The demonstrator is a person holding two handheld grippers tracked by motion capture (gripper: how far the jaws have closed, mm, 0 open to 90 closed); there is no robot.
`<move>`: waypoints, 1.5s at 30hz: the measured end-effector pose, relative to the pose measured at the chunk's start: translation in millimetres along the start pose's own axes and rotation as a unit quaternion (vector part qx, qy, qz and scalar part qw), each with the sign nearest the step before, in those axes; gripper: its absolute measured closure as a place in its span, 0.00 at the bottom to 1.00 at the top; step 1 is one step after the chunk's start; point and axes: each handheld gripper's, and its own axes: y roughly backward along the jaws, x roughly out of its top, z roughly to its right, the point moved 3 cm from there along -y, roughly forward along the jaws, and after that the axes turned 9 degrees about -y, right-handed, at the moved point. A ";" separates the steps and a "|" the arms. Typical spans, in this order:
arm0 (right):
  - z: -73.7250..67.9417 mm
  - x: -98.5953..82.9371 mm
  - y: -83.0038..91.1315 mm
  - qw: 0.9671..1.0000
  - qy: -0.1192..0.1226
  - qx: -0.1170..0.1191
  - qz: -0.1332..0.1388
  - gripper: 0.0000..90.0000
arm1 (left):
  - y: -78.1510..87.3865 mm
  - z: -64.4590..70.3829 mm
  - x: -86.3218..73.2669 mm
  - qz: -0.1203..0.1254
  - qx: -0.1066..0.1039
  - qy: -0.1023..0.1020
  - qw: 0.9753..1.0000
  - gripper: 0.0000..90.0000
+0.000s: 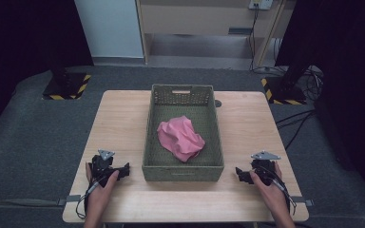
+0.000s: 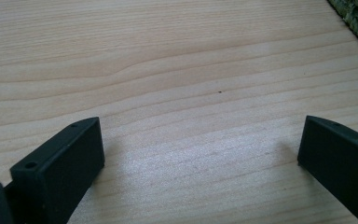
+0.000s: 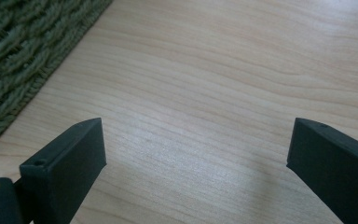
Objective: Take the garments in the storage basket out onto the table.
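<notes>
On table centre: green woven basket, crumpled pink cloth inside. Left gripper and right gripper rest flanking basket's near end, jaws spread wide, empty; likely staged for reaching cloth.

The left gripper rested near the table's front-left corner, held in the person's left hand, its forearm coming in over the front edge. Its jaws stood wide apart, empty. The right gripper rested near the front-right corner in the right hand, jaws likewise spread wide and holding nothing. Both grippers pointed inward, toward each other.
</notes>
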 end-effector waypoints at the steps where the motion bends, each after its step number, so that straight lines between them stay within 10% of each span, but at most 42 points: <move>1: -0.5 0.8 1.9 1.000 -0.002 0.000 0.002 0.04 | 0.0 0.0 0.0 0.000 0.000 0.000 1.000 0.00; 45: -28.5 63.0 52.8 0.999 0.011 0.030 0.043 0.04 | 0.0 0.0 -0.1 0.000 0.000 0.000 1.000 0.00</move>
